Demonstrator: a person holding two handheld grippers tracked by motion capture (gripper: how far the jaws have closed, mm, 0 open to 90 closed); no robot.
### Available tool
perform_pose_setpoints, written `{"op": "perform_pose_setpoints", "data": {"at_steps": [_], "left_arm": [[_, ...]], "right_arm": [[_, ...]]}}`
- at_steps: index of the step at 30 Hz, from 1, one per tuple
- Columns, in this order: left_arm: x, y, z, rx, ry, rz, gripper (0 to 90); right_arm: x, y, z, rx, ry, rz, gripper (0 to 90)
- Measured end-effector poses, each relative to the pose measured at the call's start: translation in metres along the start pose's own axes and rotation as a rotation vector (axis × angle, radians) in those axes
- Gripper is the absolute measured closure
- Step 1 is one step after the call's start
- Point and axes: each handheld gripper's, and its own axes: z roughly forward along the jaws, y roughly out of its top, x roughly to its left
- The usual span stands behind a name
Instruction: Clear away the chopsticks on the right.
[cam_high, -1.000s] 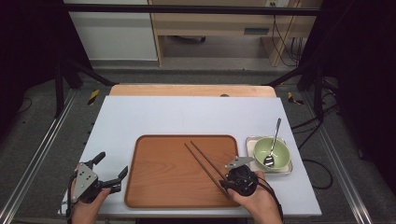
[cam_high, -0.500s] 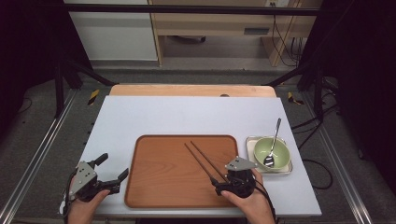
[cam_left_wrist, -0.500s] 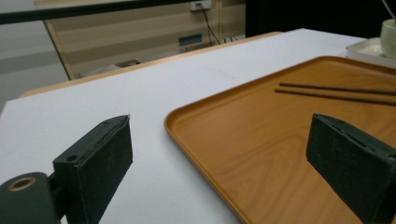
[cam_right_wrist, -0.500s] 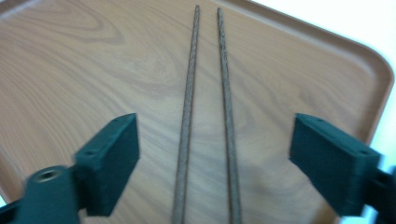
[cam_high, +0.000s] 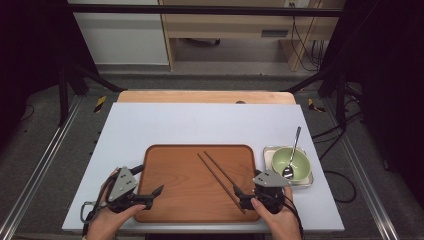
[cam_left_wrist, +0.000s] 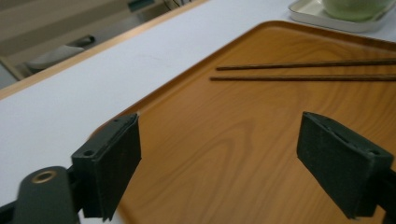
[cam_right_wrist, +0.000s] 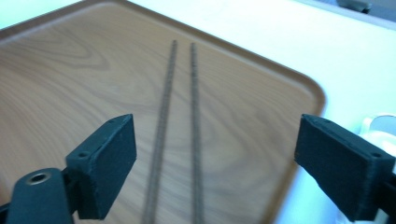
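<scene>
A pair of dark chopsticks (cam_high: 220, 179) lies slantwise on the brown wooden tray (cam_high: 180, 170) at the table's near middle. My right gripper (cam_high: 239, 196) sits at the tray's near right corner, open, jaws on either side of the chopsticks' near ends without touching them. In the right gripper view the chopsticks (cam_right_wrist: 180, 126) run straight ahead between its fingers (cam_right_wrist: 105, 165). My left gripper (cam_high: 149, 181) is open over the tray's near left corner, holding nothing. In the left gripper view the chopsticks (cam_left_wrist: 303, 71) lie far ahead across the tray (cam_left_wrist: 224, 140).
A green bowl (cam_high: 295, 159) with a metal spoon (cam_high: 295, 142) leaning in it stands in a small metal dish (cam_high: 268, 150) right of the tray. The white tabletop (cam_high: 200, 120) stretches back to a wooden strip (cam_high: 200, 96). Floor and cables surround the table.
My left gripper has moved right, from off the tray's left edge onto its near left corner. The right gripper has shifted slightly at the chopsticks' near ends. Both stay open.
</scene>
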Motion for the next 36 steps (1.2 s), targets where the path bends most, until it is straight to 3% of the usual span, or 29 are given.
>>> {"op": "perform_pose_setpoints", "data": {"at_steps": [6,9,12,16,23,26,31,36], "left_arm": [[-0.017,0.029,0.035,0.067,-0.078,0.023,19.8],[-0.026,0.039,0.054,0.104,-0.107,0.055,21.6],[-0.031,0.043,0.068,0.139,-0.113,0.082,21.6],[-0.034,0.044,0.086,0.150,-0.135,0.063,22.1],[-0.037,0.043,0.094,0.164,-0.132,0.066,28.1],[-0.037,0.044,0.095,0.171,-0.128,0.065,35.6],[-0.031,0.042,0.099,0.183,-0.141,0.041,61.2],[-0.025,0.039,0.108,0.213,-0.149,-0.016,81.2]], "right_arm": [[-0.013,-0.012,-0.016,-0.050,-0.035,-0.008,11.9],[-0.016,-0.014,-0.022,-0.069,-0.024,0.017,12.4],[-0.019,-0.015,-0.025,-0.073,-0.026,0.028,11.3],[-0.024,-0.016,-0.028,-0.087,-0.044,0.062,10.0],[-0.029,-0.016,-0.033,-0.127,-0.071,0.089,9.3],[-0.030,-0.016,-0.033,-0.130,-0.069,0.086,9.0],[-0.034,-0.017,-0.033,-0.139,-0.074,0.112,8.7],[-0.036,-0.018,-0.033,-0.139,-0.076,0.121,8.9]]}}
